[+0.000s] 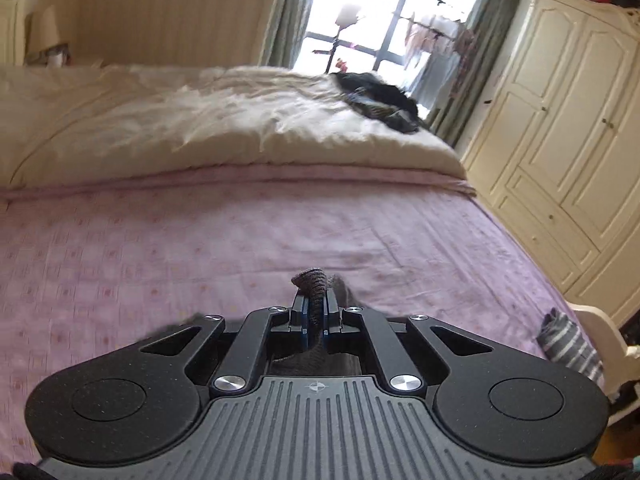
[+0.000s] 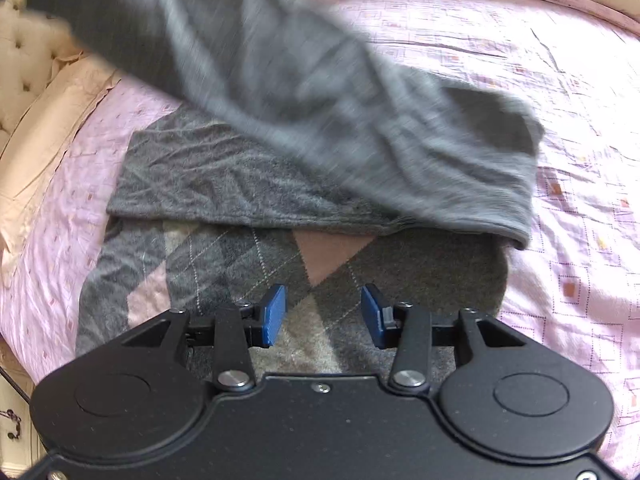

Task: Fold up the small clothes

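A grey argyle sweater (image 2: pixel 224 256) with pink and beige diamonds lies flat on the pink bed sheet (image 2: pixel 560 128). One grey sleeve (image 2: pixel 320 92) is lifted and stretched across above the sweater body, blurred. My left gripper (image 1: pixel 314 300) is shut on the sleeve's ribbed cuff (image 1: pixel 312 280) and holds it above the bed. My right gripper (image 2: pixel 324 312) is open and empty, its blue pads (image 2: pixel 274 314) hovering just over the sweater's lower part.
A cream duvet (image 1: pixel 200 128) is bunched at the far side of the bed with dark clothes (image 1: pixel 380 100) on it. A striped garment (image 1: pixel 568 344) lies at the bed's right edge. A cream wardrobe (image 1: pixel 560 140) stands to the right. A pillow (image 2: pixel 52 120) lies left.
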